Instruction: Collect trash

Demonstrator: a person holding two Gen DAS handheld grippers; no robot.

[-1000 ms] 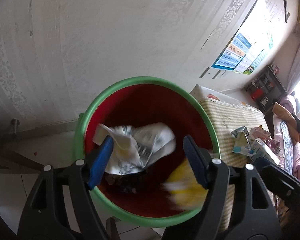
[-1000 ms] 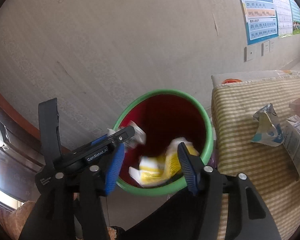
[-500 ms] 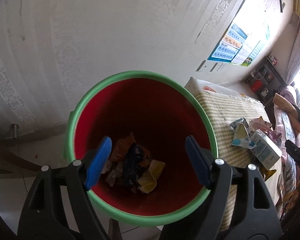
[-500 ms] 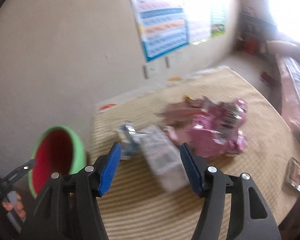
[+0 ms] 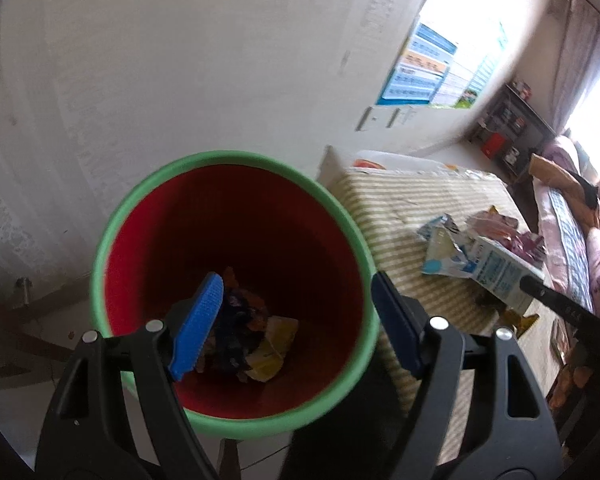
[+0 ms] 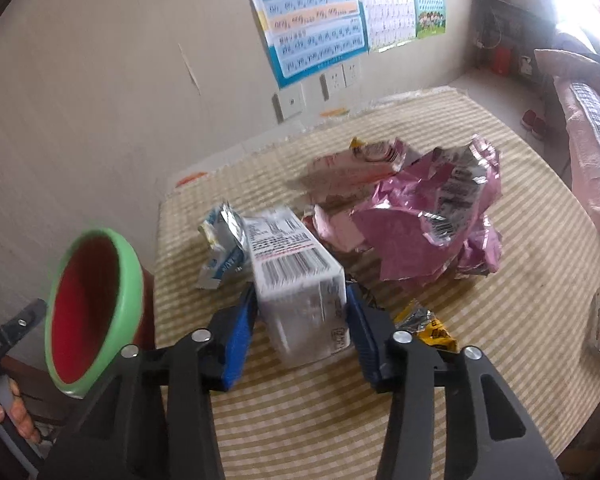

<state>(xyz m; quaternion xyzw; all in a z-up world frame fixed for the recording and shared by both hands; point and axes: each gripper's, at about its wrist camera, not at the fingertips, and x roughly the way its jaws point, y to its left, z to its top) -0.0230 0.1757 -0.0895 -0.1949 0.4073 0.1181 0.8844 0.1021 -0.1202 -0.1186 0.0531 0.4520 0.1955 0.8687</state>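
A red bin with a green rim [image 5: 236,156] stands beside the table, with crumpled wrappers [image 5: 256,340] at its bottom. My left gripper [image 5: 296,312] hangs open above its mouth with nothing between the fingers. On the striped tablecloth lies a white carton [image 6: 292,256] with a barcode. My right gripper [image 6: 300,308] straddles its near end; the jaws are closing and both blue pads meet the carton's sides. The bin's rim [image 6: 128,264] also shows at the left of the right wrist view.
A flattened blue-and-white pouch [image 6: 220,252], a crumpled pink foil bag [image 6: 432,236], a pale pink packet [image 6: 352,168] and a yellow-black wrapper [image 6: 428,328] lie around the carton. The striped table [image 6: 380,420] meets the wall; a person's hand [image 6: 16,420] is at lower left.
White and yellow trash dropped into the bin. My right gripper swung from the bin to the table and closed around the carton. The left gripper shifted slightly over the bin.
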